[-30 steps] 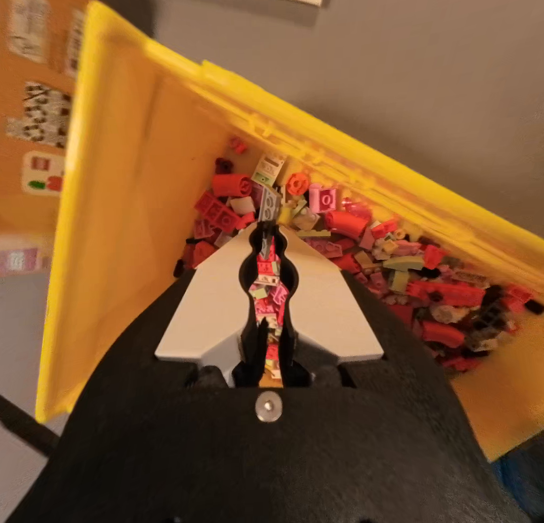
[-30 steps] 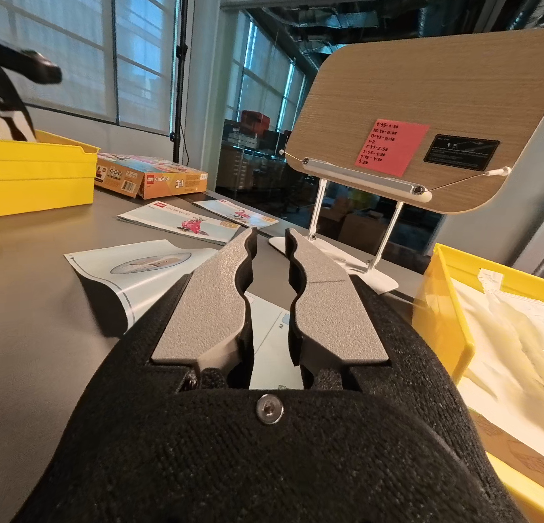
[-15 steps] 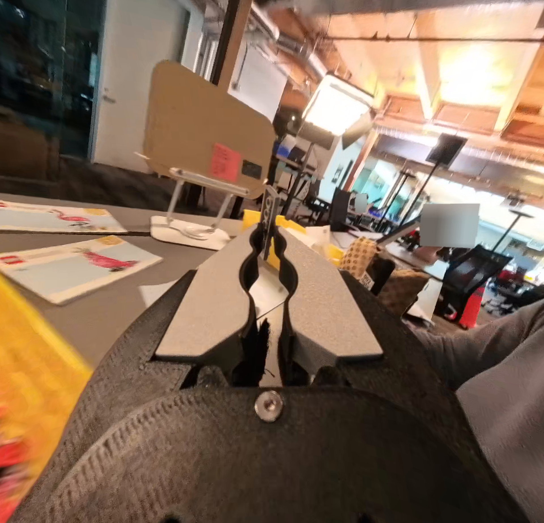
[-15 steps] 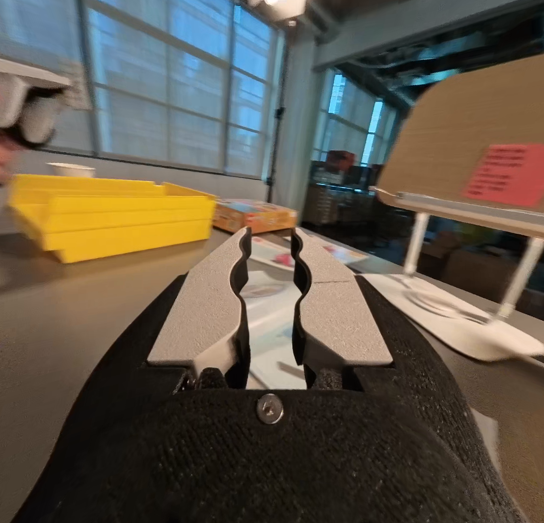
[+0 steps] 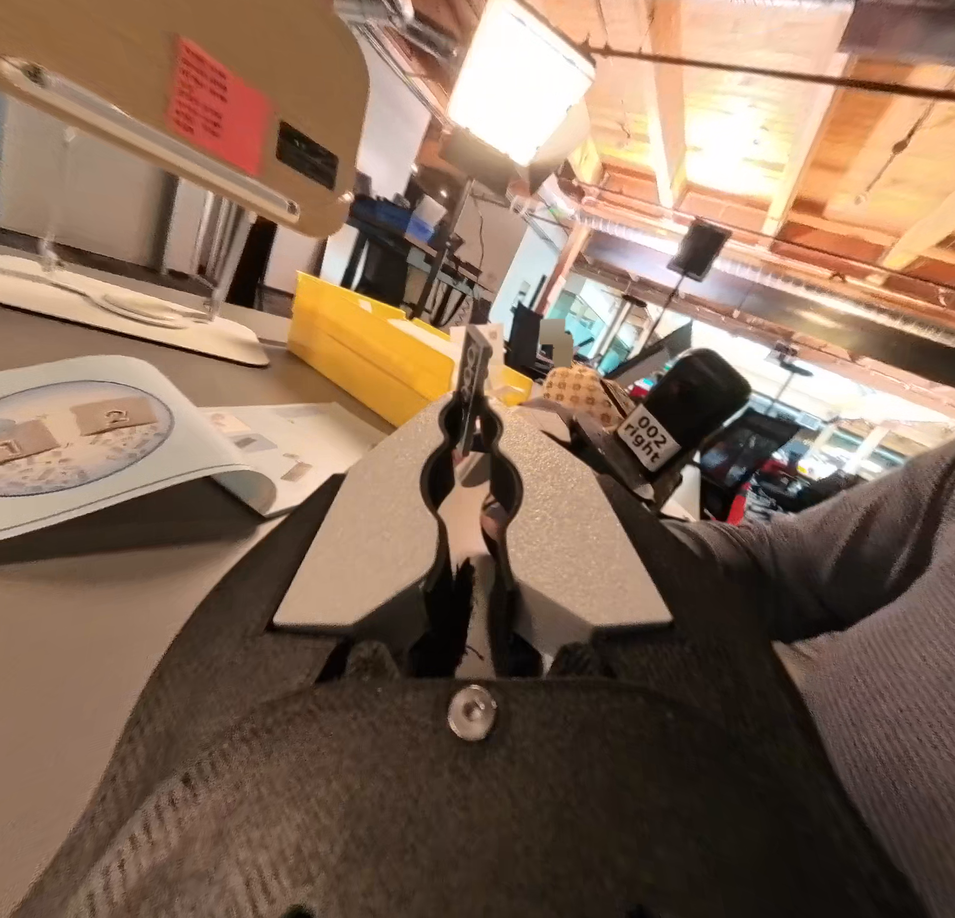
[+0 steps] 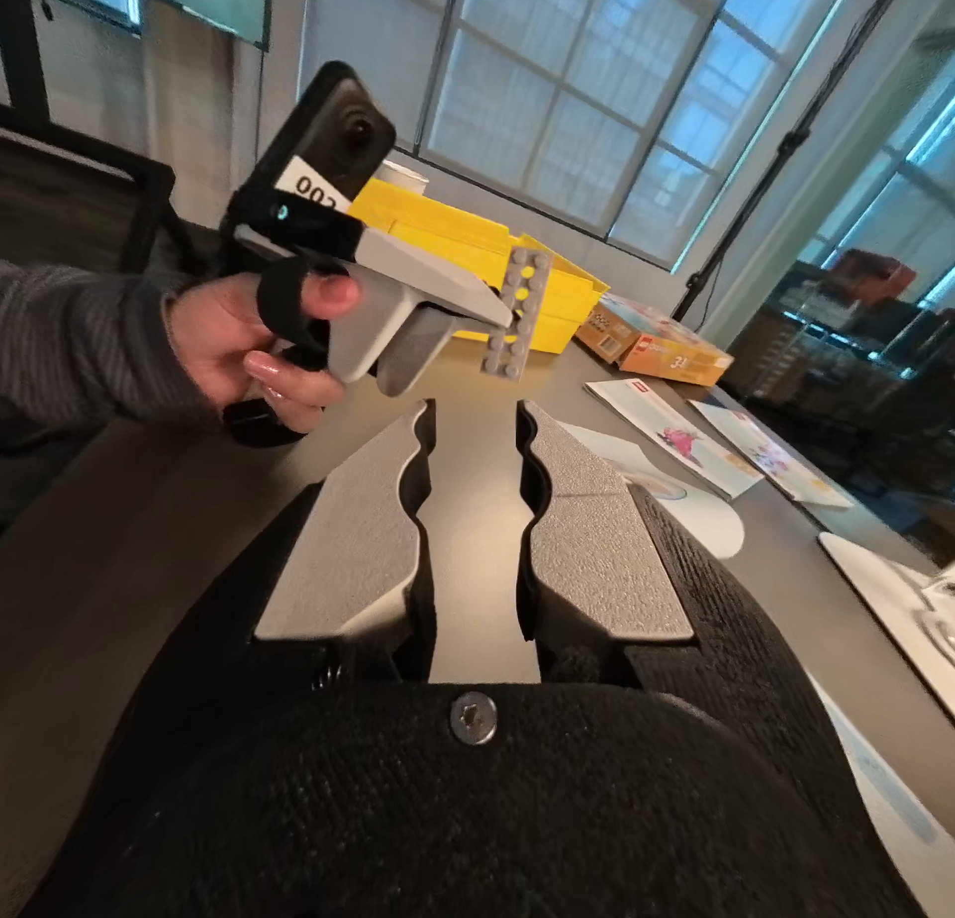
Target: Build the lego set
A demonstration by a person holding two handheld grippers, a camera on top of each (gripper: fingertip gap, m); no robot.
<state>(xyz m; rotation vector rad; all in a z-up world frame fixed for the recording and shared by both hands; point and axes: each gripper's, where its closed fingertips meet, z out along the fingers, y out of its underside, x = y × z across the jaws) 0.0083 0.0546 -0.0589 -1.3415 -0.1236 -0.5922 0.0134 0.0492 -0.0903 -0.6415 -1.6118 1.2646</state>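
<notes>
Right gripper [image 6: 474, 412]: the jaws stand apart with bare tabletop showing between them. Nothing is in the grasp. It hangs low over the grey table [image 6: 155, 505], with its tips aimed toward the plate held just beyond them, an attitude that suits receiving or steadying a part, as far as can be judged.

Left gripper [image 6: 509, 319]: it is carried in a hand [image 6: 243, 335] just beyond the right gripper's tips and above the table. The fingers are drawn almost together on a thin grey studded plate [image 6: 514, 317], pinched near its middle. The plate stands on end, slightly tilted, with its studded face turned toward the right wrist camera; both ends project clear of the fingertips [image 5: 439, 417]. Held by the faces, the ends stay free for another part or another grip. In the left wrist view the same plate [image 5: 473, 371] is seen edge-on, rising above the closed tips.

Near right of the table: open instruction booklets [image 6: 672, 438] lie flat, placed within view of the work.

Farther off: a yellow bin [image 6: 548, 293] sits behind the plate, with an orange product box [image 6: 672, 355] to its right. A second yellow bin [image 5: 362, 355] and a wooden book stand [image 5: 206, 92] on a white base appear in the left wrist view. Windows close the far side.
</notes>
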